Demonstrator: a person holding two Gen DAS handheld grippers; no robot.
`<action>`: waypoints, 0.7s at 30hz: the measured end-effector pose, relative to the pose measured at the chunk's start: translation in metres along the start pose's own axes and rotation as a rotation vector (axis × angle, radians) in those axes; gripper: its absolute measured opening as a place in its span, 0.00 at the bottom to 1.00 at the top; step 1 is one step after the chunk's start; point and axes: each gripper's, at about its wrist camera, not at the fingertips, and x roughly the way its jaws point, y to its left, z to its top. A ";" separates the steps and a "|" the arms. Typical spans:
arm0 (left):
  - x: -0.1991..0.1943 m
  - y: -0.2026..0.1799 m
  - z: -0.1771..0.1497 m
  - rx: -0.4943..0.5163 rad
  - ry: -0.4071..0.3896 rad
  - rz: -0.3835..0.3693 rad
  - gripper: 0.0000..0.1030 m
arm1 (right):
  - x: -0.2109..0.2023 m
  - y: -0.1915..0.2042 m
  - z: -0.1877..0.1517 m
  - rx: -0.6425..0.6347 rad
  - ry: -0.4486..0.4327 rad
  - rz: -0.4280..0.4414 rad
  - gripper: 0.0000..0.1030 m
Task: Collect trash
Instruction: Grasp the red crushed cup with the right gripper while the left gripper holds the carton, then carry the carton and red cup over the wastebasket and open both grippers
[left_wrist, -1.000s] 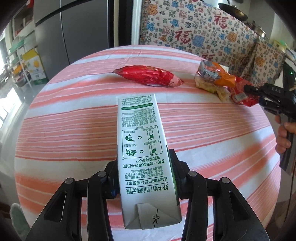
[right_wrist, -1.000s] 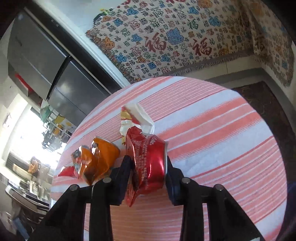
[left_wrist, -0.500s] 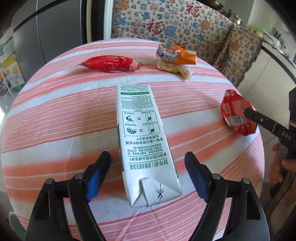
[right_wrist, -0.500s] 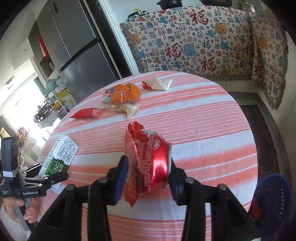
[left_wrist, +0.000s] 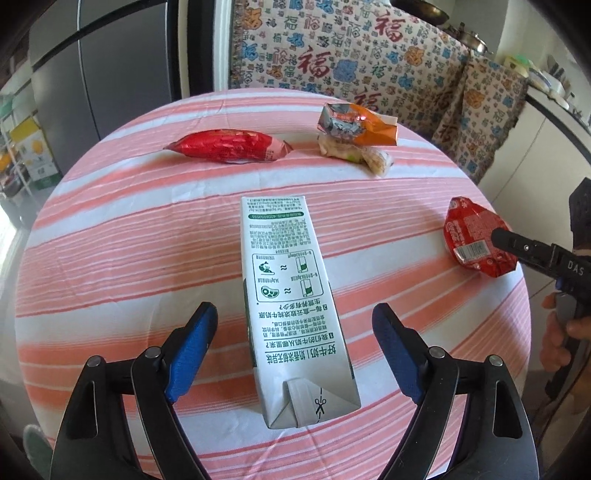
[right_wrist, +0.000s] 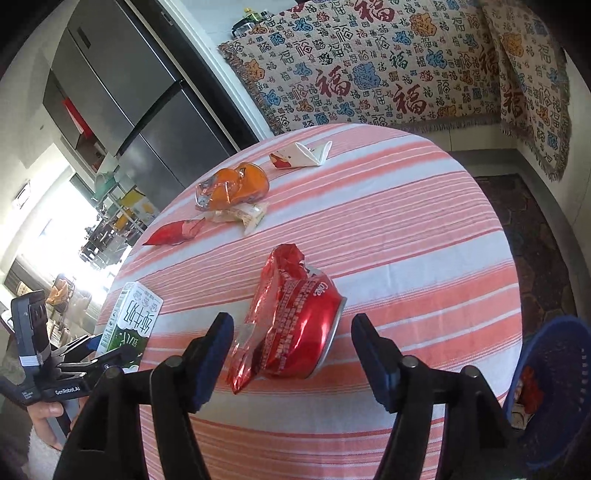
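Left gripper (left_wrist: 293, 325) jaws, having just been opening, are standing spread, clear of the milk carton (left_wrist: 291, 295) lying mid-bench (left_wrist: 110, 258). Right gripper (right_wrist: 291, 345) jaws, likewise spread, are flanking the crushed can (right_wrist: 295, 328) near the 4 o'clock edge; open striped cloth is lying beyond.

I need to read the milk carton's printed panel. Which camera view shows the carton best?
The left wrist view: the milk carton lies whole and centred between the open left gripper, text panel up. The right wrist view shows only its end at the table edge, small and partly hidden.
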 end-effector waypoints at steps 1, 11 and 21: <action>0.002 0.000 0.001 0.005 0.003 0.014 0.84 | 0.001 0.000 0.000 0.007 0.002 0.003 0.66; -0.005 0.007 0.004 -0.044 -0.019 -0.007 0.40 | -0.009 0.011 0.002 -0.008 -0.018 -0.044 0.35; -0.034 -0.053 0.017 -0.004 -0.077 -0.067 0.40 | -0.056 0.014 0.004 -0.076 -0.100 -0.076 0.35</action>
